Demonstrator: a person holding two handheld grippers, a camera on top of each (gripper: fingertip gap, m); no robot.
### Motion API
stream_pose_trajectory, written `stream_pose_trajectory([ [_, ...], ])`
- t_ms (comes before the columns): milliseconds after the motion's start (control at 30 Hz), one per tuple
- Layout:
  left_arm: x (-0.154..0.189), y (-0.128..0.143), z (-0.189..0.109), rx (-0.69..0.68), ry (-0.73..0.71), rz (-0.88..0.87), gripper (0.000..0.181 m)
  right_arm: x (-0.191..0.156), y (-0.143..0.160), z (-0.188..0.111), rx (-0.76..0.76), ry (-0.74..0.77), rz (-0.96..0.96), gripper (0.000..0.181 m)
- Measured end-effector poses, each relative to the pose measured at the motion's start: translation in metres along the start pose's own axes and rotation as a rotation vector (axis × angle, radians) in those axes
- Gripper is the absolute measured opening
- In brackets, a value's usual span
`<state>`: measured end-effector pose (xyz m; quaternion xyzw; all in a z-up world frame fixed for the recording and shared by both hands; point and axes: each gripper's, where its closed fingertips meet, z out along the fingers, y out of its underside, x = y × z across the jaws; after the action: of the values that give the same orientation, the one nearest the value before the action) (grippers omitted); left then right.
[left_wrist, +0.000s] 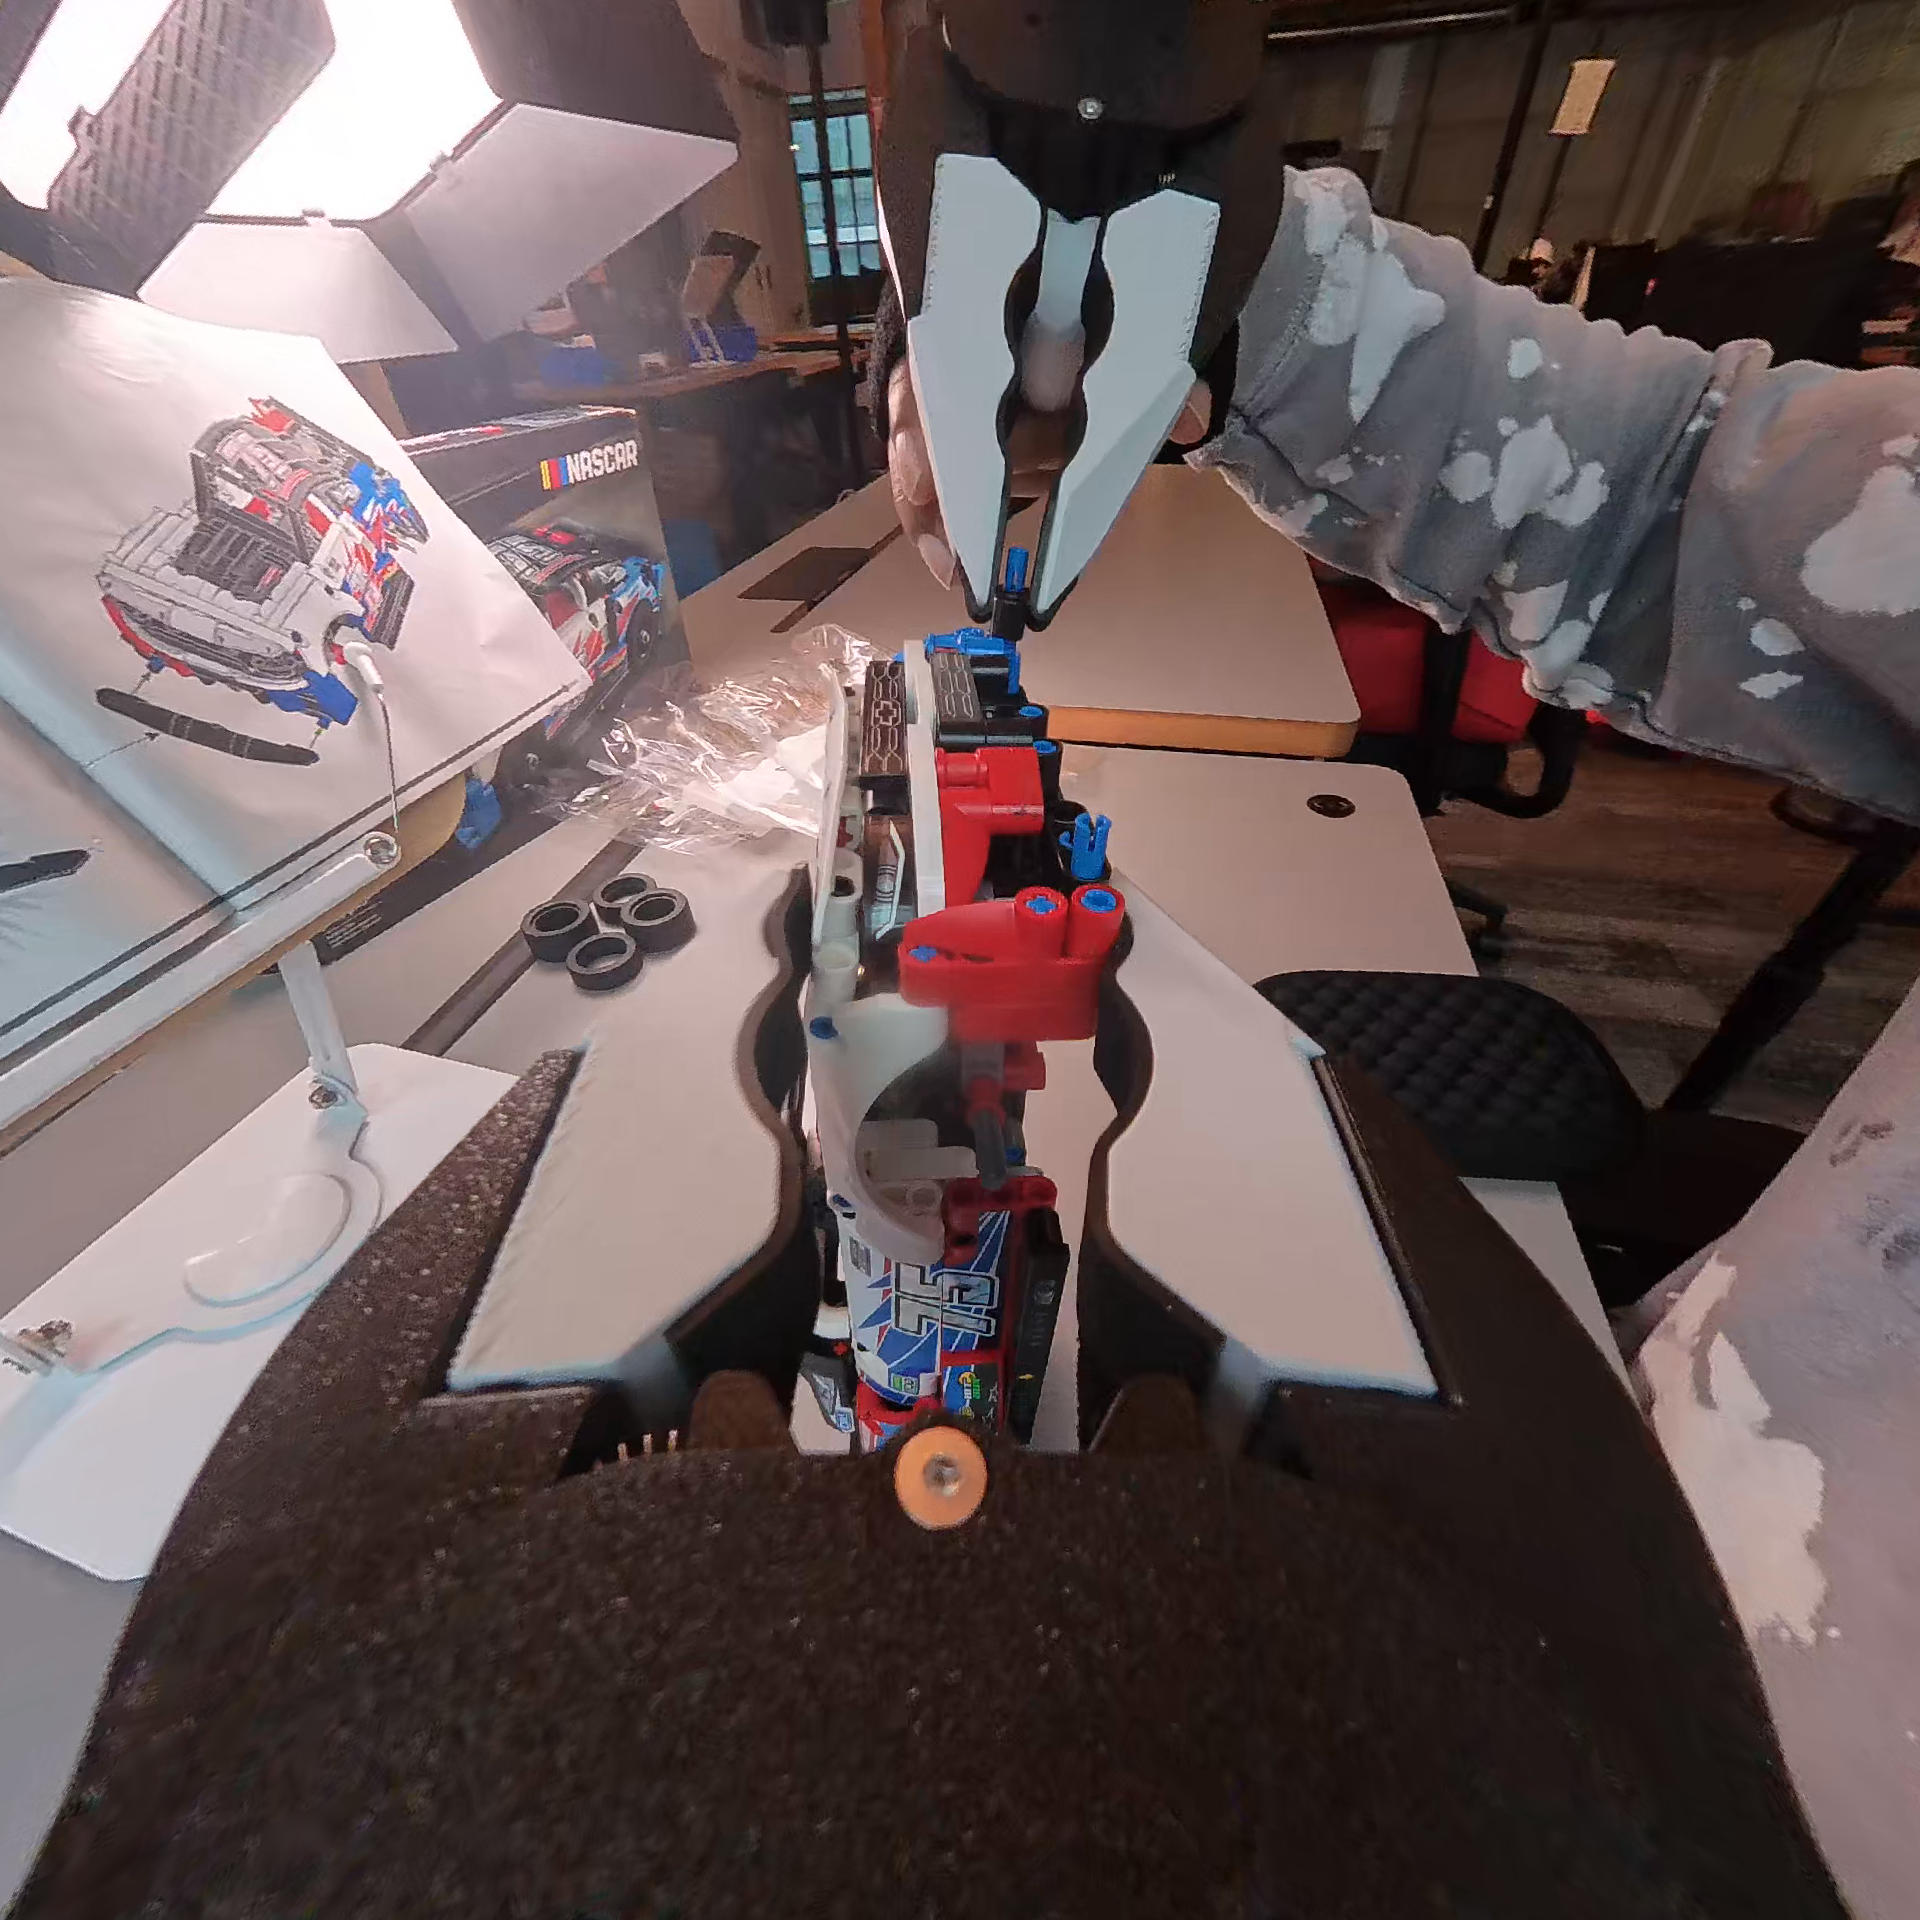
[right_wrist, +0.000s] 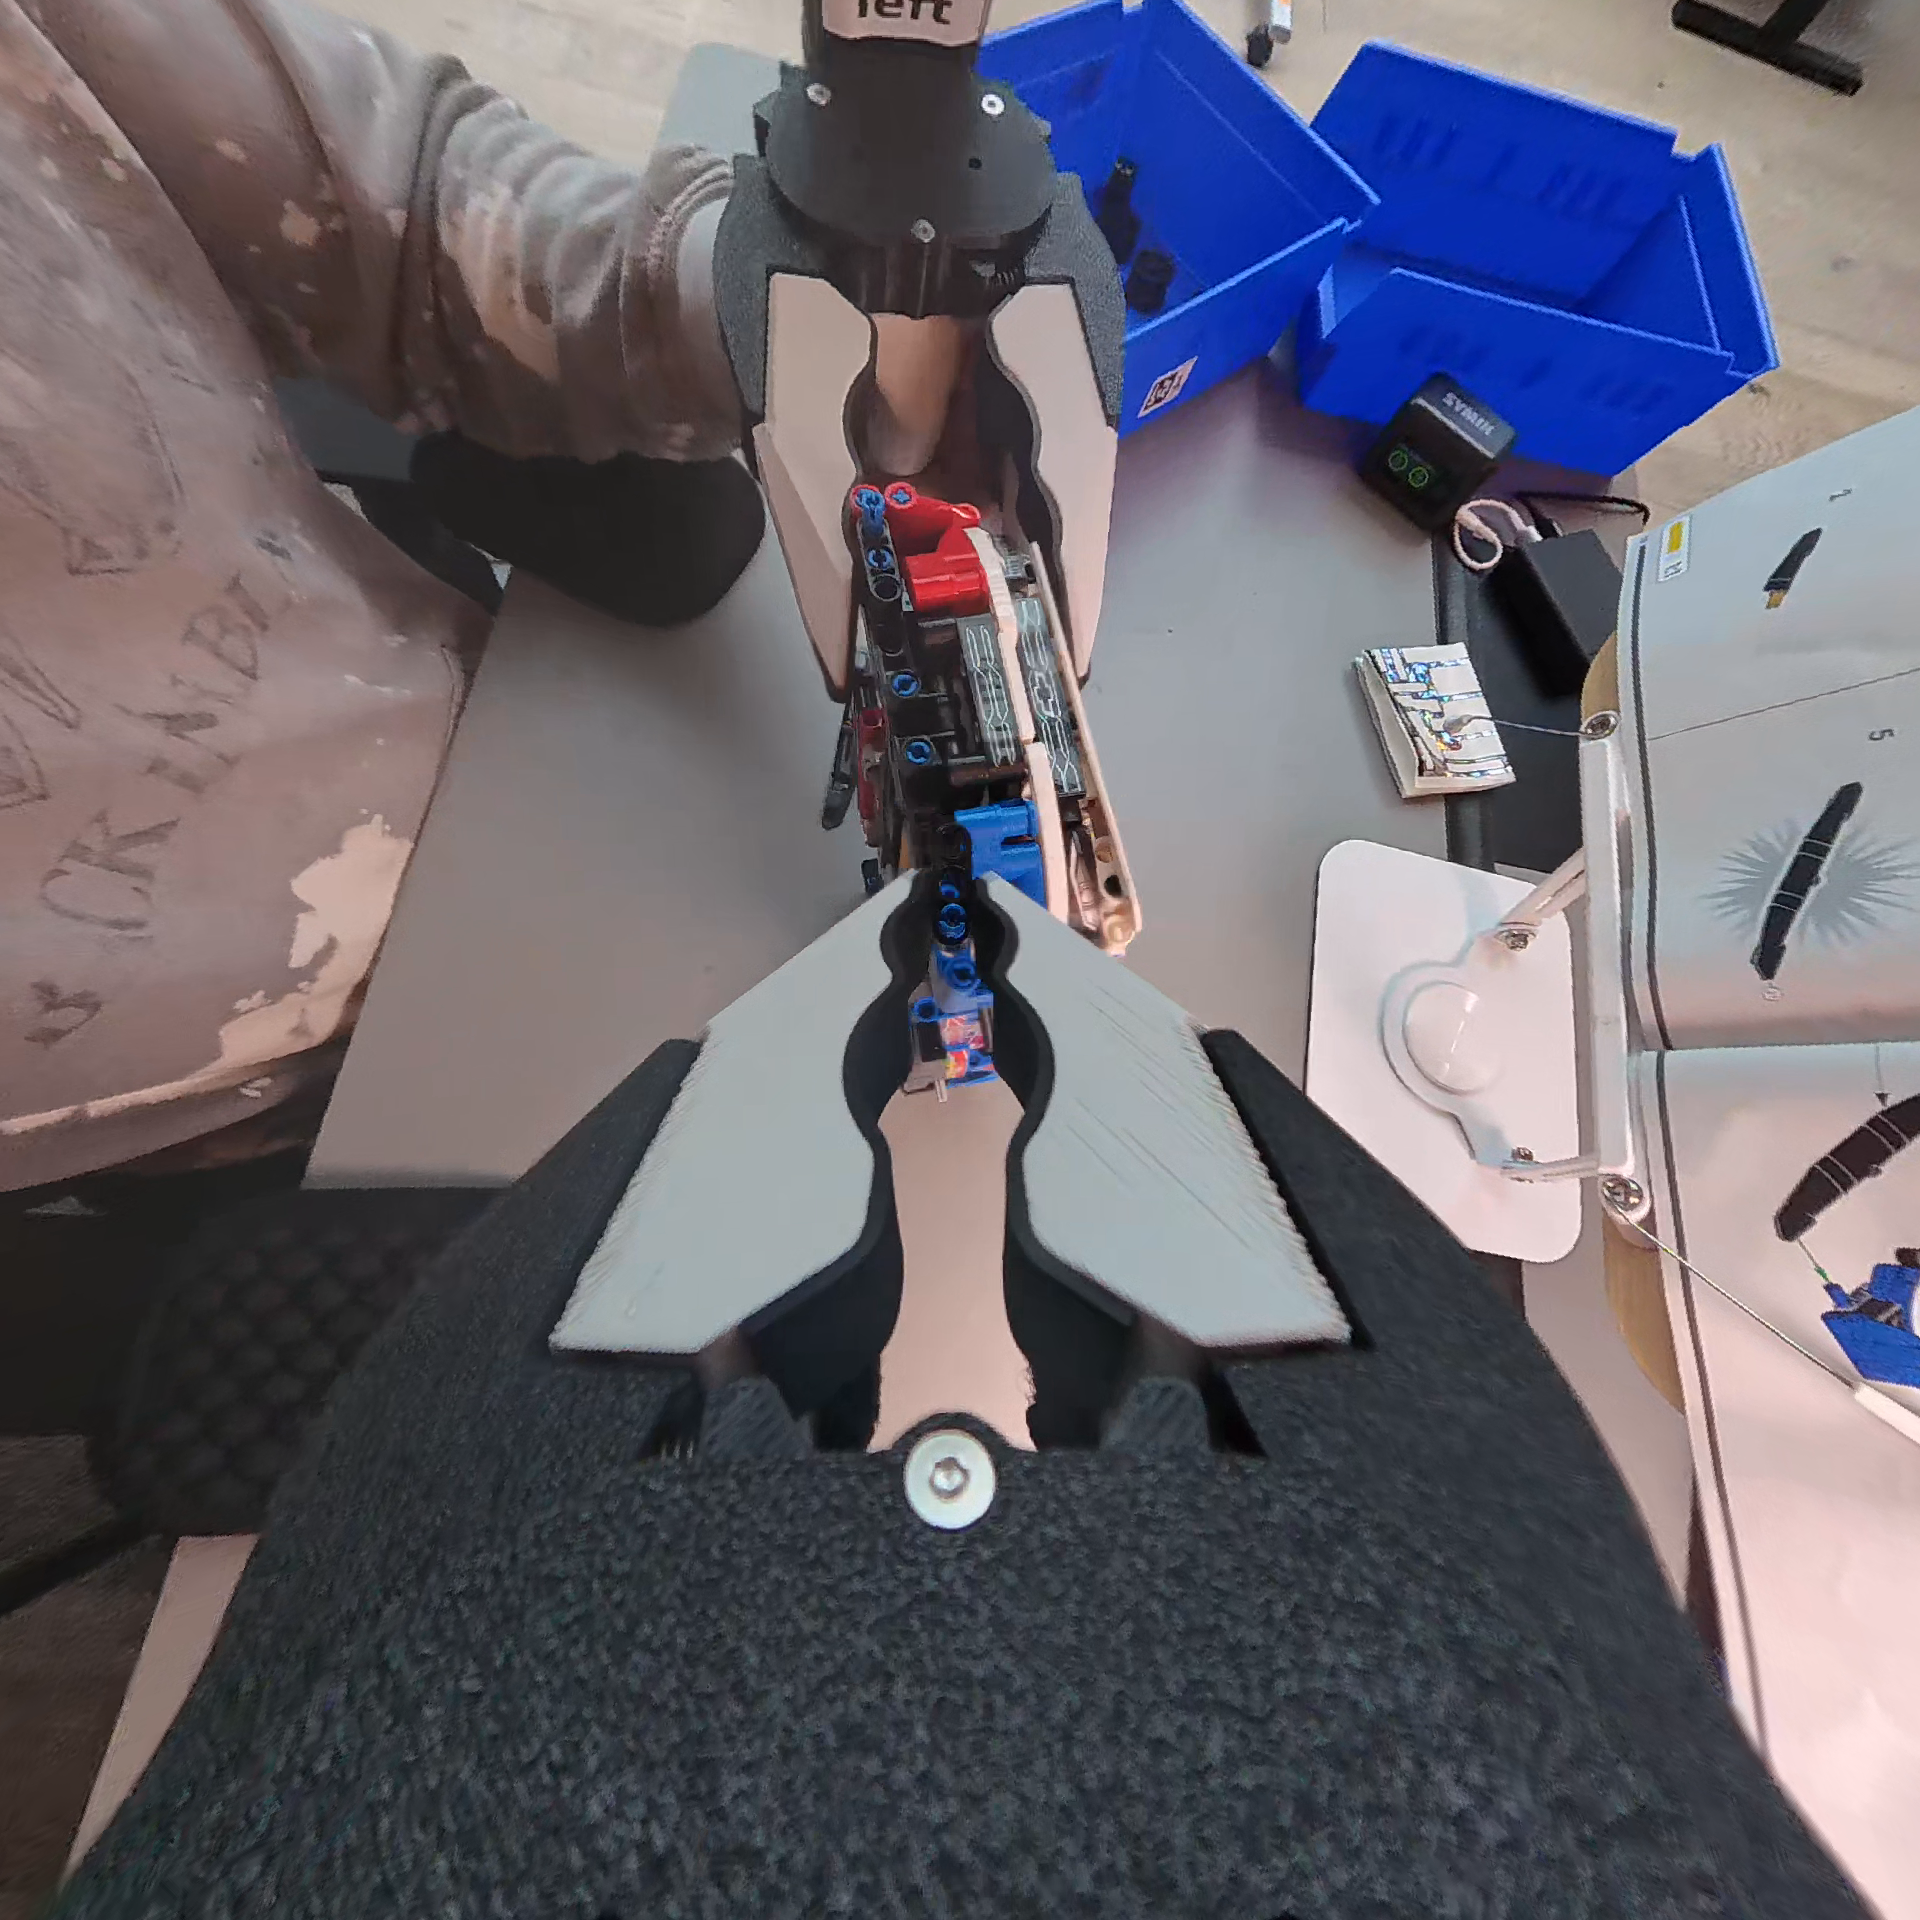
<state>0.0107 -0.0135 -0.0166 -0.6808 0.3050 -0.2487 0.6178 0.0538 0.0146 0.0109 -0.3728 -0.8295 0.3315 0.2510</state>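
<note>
A partly built red, white, blue and black toy brick car (left_wrist: 987, 790) is held on its side above the grey table (right_wrist: 623, 831). My left gripper (left_wrist: 961, 904) is shut on the car's body, one finger on each side. It shows from the front in the right wrist view (right_wrist: 956, 675), clamped on the car (right_wrist: 940, 582). My right gripper (right_wrist: 951, 883) is shut on a small black piece with blue pins (right_wrist: 951, 914) at the car's blue end. In the left wrist view the right gripper (left_wrist: 1008, 613) points down from above, with that piece (left_wrist: 1010, 582) between its tips, touching the car's top.
An open instruction booklet (left_wrist: 239, 582) stands on a white stand (right_wrist: 1444, 1039), with the set's box (left_wrist: 582, 520) behind. Several black tyres (left_wrist: 613, 925) and a clear plastic bag (left_wrist: 727, 727) lie on the table. Two blue bins (right_wrist: 1195, 208) (right_wrist: 1538, 281), a black device (right_wrist: 1439, 457) and a sticker sheet (right_wrist: 1434, 717) sit nearby. The grippers' ends are close to 7 cm from one another.
</note>
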Motion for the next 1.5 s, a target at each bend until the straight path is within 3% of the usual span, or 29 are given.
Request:
stream_pose_trajectory([
  [567,-0.009,0.001,-0.004,-0.017,0.176,-0.011,0.052,-0.001,0.0,0.009,-0.219,-0.078,0.028,0.006],
  [1100,-0.015,0.001,-0.006,0.027,0.182,-0.055,0.052,0.0,-0.003,0.014,-0.064,-0.053,0.18,0.006],
  [1500,-0.018,0.001,-0.006,0.027,0.179,-0.071,0.052,0.004,0.0,0.015,-0.191,-0.06,0.195,0.007],
])
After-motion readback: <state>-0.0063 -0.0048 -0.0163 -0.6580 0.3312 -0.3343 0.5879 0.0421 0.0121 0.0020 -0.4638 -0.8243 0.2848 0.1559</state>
